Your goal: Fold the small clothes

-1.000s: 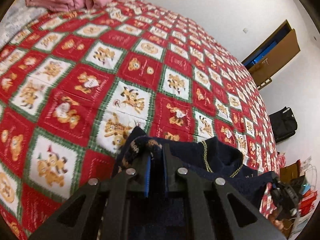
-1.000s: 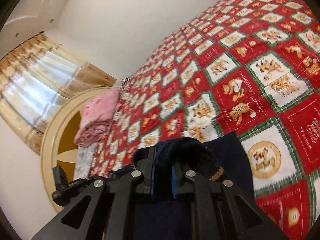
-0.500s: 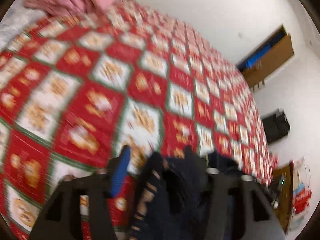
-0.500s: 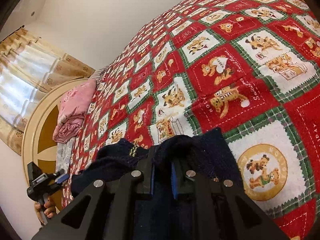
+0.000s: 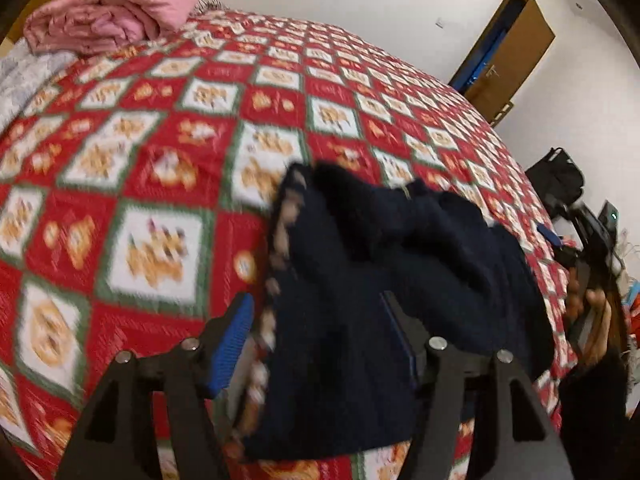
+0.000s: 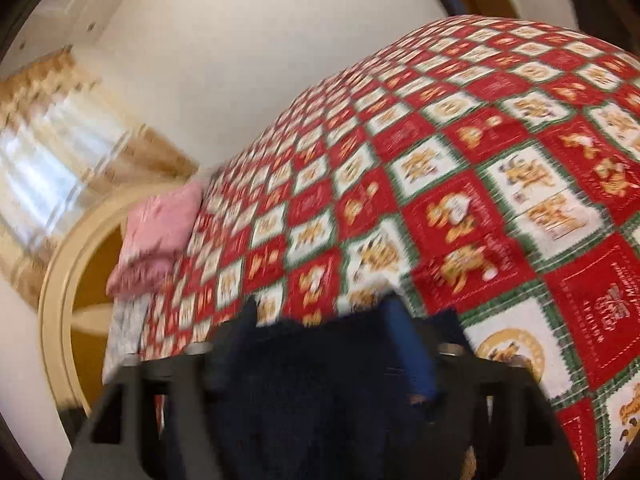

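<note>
My left gripper (image 5: 316, 340) has its jaws spread wide. The blue pad on the left finger (image 5: 232, 340) is clear to see; the pad on the other finger shows only as a thin dark-blue edge. The dark navy knit garment (image 5: 380, 280) lies between them, but the pads do not press on it. Its edge w/ a tan dotted trim runs just beside the left pad; the picture is blurred there, so I cannot tell if they touch.

My right gripper (image 6: 320, 344) is opening its jaws at this moment. One blue pad (image 6: 408, 352) is visible. The other finger is only a dark smear, merged w/ the garment (image 6: 312, 380), which fills the gap between the fingers. The frame is very blurred, so I cannot tell the fold lines or which part of the garment this is.

The garment lies crumpled on the red-white-green patchwork bedspread (image 5: 160, 184), near its front edge, approx. in the middle btw. my two grippers. In the left view its far side is bunched up, and the right hand (image 5: 592, 320) w/ its gripper stands at the right border, partly cut off.

Further out, a folded pink blanket (image 5: 112, 12) sits at the far left corner of the bed, on a grey-white cloth. A brown door (image 5: 512, 56) stands open by the wall; a black bag (image 5: 560, 172) is past the right edge of the bed. The curtains (image 6: 52, 128) in the right view are washed out.
</note>
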